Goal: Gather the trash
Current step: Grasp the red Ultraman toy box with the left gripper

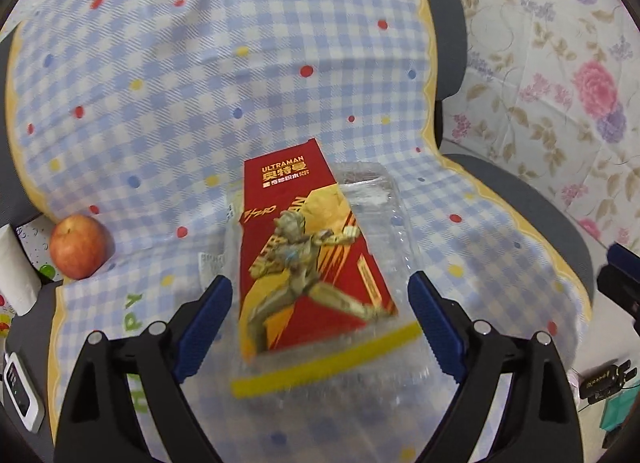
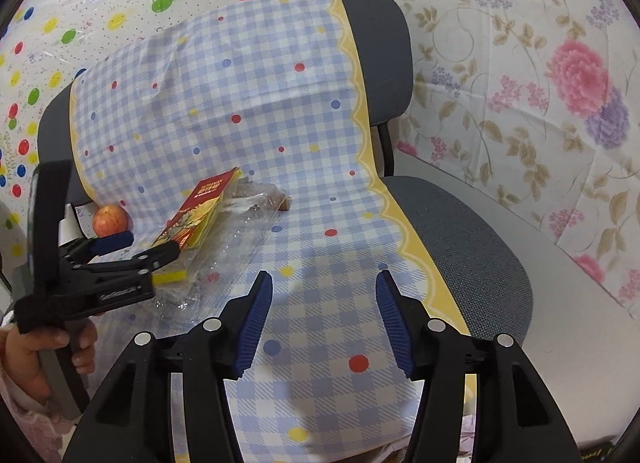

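target: red-and-gold cardboard toy box (image 1: 316, 247) on a crinkled clear plastic blister pack (image 1: 384, 231), both lying on the blue-and-white checked plastic cloth (image 1: 200, 83) draped over the grey fabric office chair (image 1: 520, 199)
location: on chair seat, toward its left half as seen from right wrist view; no surface involved, chair only
long axis: ran away from left tongs, near end low in frame, far end toward chair back; slightly canted, far end leaning left
left tongs (image 1: 320, 311): spread wide, blue pads either side of box's near end, not touching it; box sat between them, nothing gripped
bearing from left tongs: dead ahead, axis roughly in line with pointing direction; pads faced the long sides
right tongs (image 2: 324, 319): partly spread, empty, only checked cloth between pads
bearing from right tongs: box up and left, well apart; left tongs body in between
nearer hand: left, clearly; judged the one to close on the box
grip note: judged width of box fit inside left gap; loose blister underneath might slide or come up with it
legible text: "ULTRAMAN" in gold at box's far end, Chinese characters beneath, not read with confidence; stylised white logo mid-box, unclear
cloth print: green letters "PY" near left edge, rest cut off; dotted balloon sheet (image 2: 120, 3) behind chair showed "Happy Birthday" script, faint
other: red-yellow apple (image 1: 80, 247) at seat's left edge, beside target, apart from it; probably not trash
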`<state>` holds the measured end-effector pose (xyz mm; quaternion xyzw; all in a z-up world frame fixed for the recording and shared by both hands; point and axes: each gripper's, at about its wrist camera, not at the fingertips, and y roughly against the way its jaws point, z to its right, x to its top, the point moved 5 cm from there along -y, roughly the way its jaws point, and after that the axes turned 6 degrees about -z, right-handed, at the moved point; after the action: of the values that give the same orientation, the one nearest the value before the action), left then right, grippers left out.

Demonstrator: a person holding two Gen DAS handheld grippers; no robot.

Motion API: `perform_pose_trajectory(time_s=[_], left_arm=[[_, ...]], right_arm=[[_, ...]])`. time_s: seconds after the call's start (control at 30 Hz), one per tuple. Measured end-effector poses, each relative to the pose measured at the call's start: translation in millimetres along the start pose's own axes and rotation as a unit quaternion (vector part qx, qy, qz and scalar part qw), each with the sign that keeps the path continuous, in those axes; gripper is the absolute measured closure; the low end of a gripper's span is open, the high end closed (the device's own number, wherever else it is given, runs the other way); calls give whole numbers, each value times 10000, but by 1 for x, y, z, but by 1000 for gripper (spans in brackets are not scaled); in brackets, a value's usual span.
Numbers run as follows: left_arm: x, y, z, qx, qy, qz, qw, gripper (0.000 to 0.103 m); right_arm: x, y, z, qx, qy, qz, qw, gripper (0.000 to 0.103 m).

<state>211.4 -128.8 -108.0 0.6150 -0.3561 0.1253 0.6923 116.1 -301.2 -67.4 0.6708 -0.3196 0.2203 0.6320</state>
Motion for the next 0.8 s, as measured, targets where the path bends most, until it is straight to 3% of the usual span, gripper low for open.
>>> perform_pose_trajectory(time_s=[0.13,0.27,0.3,0.37,0.53,0.57,0.8], left_arm=[[4,-21,2,77,-74,-178,9998,16],[-4,-34,-3,-137,-33,-276,9995,17],[-5,-34,-7,-259,61,-276,9993,20],[-4,-33,-11,-312,149,-289,9990,33],[-4,-18,-31,-481,337,-61,9983,42],[-4,-15,-34,-477,354,-8,9982,49],[-6,1,-50,-556,437,137,9974,49]], right_arm=[[0,-7,4,27,-55,-54,10000,48],[-4,-12,3,44,-48,-100,9999,48],[-4,-13,3,42,-46,-116,9999,48],[-6,-15,3,62,-46,-149,9999,48],[-7,-13,-3,91,17,-135,9999,48],[-7,-13,-5,105,32,-132,9999,48],[-6,-9,-22,161,212,-126,9996,47]])
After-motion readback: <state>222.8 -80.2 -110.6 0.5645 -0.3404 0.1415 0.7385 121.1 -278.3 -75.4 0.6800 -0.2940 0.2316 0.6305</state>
